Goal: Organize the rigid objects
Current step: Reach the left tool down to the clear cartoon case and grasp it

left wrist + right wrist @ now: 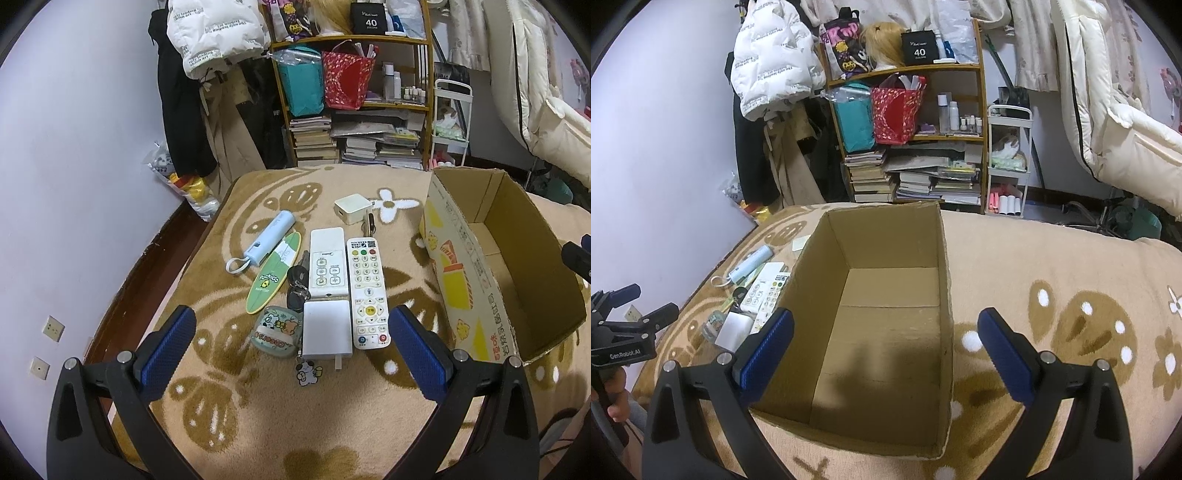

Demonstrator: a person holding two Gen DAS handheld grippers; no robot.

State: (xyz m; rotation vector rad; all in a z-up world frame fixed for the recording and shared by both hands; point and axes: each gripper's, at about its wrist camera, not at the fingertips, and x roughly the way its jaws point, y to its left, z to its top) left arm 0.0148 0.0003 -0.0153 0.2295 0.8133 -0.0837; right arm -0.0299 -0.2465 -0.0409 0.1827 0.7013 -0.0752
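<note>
Our left gripper [291,339] hangs spread wide and empty above the blanket-covered bed [369,424], just short of the white charger [325,328] and the round cartoon case [275,332]. Beyond them lie the keys [297,284], the TV remote [368,291], the air-conditioner remote [328,262], the green surfboard tag [273,273], the pale blue power bank [269,238] and a small white cube [352,208]. Our right gripper [886,349], also spread and empty, hovers over the empty cardboard box [886,332] nearer the bed's right edge.
</note>
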